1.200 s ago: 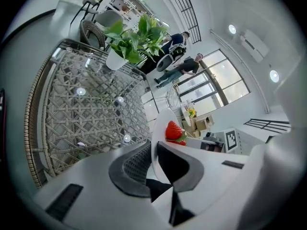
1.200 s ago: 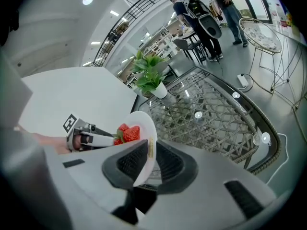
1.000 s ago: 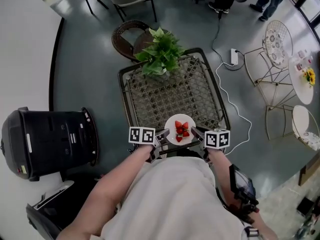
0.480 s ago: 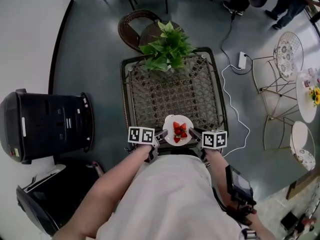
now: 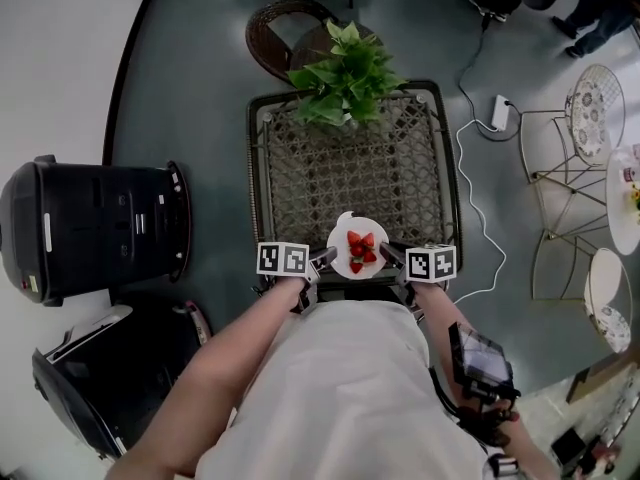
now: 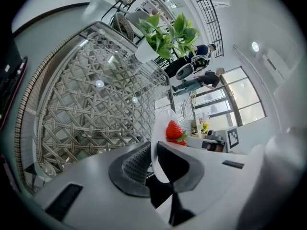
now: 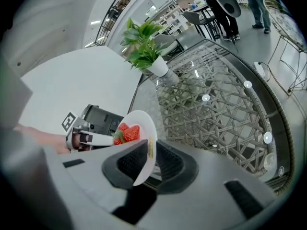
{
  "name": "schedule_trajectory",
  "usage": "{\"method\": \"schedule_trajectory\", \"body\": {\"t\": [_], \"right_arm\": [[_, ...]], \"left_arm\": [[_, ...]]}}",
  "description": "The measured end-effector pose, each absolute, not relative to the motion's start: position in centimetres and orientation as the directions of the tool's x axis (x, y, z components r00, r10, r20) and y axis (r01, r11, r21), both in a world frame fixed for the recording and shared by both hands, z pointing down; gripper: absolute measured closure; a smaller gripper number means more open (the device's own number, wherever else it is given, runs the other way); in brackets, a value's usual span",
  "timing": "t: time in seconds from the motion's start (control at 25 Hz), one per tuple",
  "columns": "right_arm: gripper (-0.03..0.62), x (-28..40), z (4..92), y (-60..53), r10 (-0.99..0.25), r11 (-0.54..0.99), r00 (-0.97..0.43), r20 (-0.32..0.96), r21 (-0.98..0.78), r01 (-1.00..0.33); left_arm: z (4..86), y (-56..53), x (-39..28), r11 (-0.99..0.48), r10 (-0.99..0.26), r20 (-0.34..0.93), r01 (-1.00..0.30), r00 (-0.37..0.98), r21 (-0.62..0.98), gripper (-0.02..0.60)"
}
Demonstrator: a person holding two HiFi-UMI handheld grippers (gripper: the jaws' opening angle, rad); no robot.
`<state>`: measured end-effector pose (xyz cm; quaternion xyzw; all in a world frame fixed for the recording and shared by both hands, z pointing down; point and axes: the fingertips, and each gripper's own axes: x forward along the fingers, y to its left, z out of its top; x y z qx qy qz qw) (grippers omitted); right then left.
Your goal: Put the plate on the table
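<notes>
A small white plate [image 5: 357, 247] carrying strawberries [image 5: 360, 246] hangs over the near edge of the wicker glass-topped table [image 5: 290, 183]. My left gripper [image 5: 327, 260] is shut on the plate's left rim and my right gripper [image 5: 388, 255] is shut on its right rim. In the left gripper view the plate [image 6: 160, 143] stands edge-on between the jaws with a strawberry [image 6: 174, 129] on it. The right gripper view shows the plate [image 7: 142, 145] clamped the same way, strawberries [image 7: 127, 133] on its far side, the left gripper [image 7: 86, 139] beyond.
A potted green plant [image 5: 342, 76] stands at the table's far edge. A black bin [image 5: 90, 230] sits on the floor to the left. A white cable and power strip [image 5: 497, 114] lie right of the table, with white metal chairs [image 5: 590, 118] further right.
Both grippers and the plate have moved forward, from just short of the table to over its near edge. The view has shifted with them.
</notes>
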<state>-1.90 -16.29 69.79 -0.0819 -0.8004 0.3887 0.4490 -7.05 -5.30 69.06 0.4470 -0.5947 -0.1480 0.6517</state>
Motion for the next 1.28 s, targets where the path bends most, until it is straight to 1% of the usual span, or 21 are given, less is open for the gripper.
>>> {"method": "schedule_trajectory", "body": {"t": [0.48,0.76,1.08,1.28], "right_arm": [[0.536,-0.1,73.7,-16.6,0.507,0.669,-0.532,0.678,-0.699,-0.253],[0.537,0.9,75.9,-17.5,0.499,0.67,-0.514,0.698,-0.687,-0.281],[0.536,1.0,77.7,-19.7,0.446,0.688,-0.527,0.724,-0.654,-0.315],[0.536,0.6,79.2,-21.2,0.404,0.696,-0.529,0.746,-0.626,-0.351]], "left_arm": [[72.8,-5.6,-5.2,0.588,-0.69,0.666,-0.318,0.283,0.744,0.552],[75.3,-6.7,-4.6,0.606,-0.625,0.719,-0.392,0.304,0.692,0.548],[77.2,-8.8,-4.7,0.626,-0.563,0.769,-0.451,0.302,0.636,0.541],[78.4,-10.3,-5.3,0.608,-0.544,0.783,-0.502,0.3,0.615,0.541]]}}
